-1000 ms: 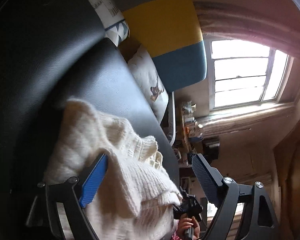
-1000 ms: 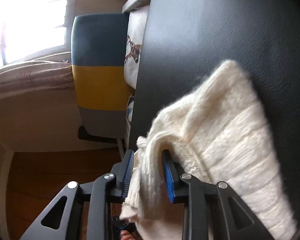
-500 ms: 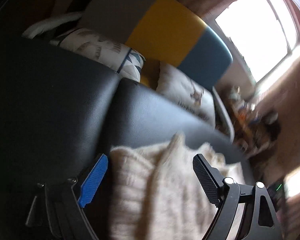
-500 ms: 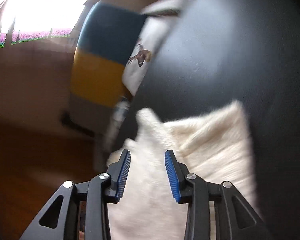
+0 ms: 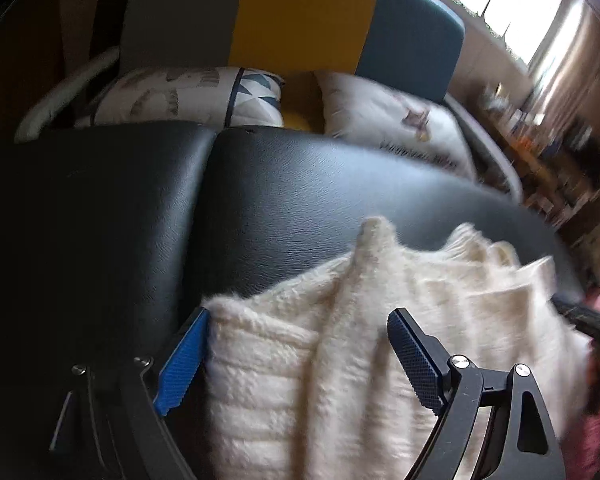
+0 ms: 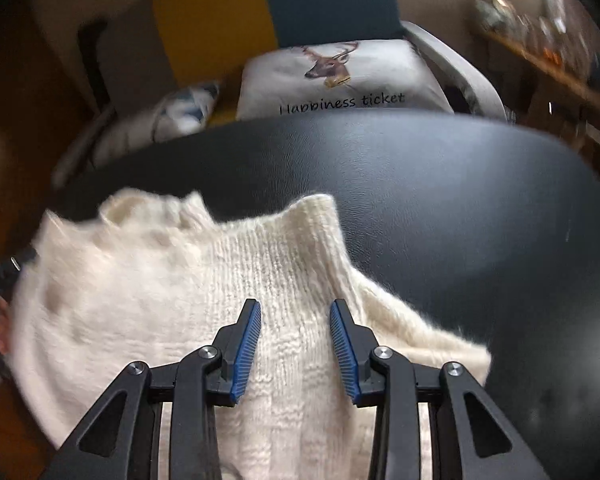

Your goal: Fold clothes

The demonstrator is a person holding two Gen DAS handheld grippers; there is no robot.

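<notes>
A black padded leather surface (image 5: 300, 200) fills the middle of both views, with a seam splitting it into 2 cushions in the left wrist view. Behind it, toward 12 o'clock, stands a chair back (image 5: 308, 16) in grey, yellow and teal panels, with 2 printed pillows leaning at its base.

A cream knitted sweater (image 5: 340, 360) lies bunched on the black surface. In the left wrist view it spreads from 6 o'clock toward 3 o'clock. The left gripper (image 5: 296, 356) has its jaws spread wide, and a thick folded ridge of the knit sits in the gap between them, its edge just beside the blue pad; the jaws do not pinch it.

In the right wrist view the sweater (image 6: 180, 280) covers the area from 9 o'clock to 5 o'clock. The right gripper (image 6: 296, 344) has its jaws partly open, with flat ribbed knit lying between and below them, not clamped.

Only the right wrist view shows the deer pillow (image 6: 340, 76) clearly, printed "Happiness ticket". Only the left wrist view shows a bright window (image 5: 540, 12) at 1 o'clock and the triangle-patterned pillow (image 5: 188, 96) in full.
</notes>
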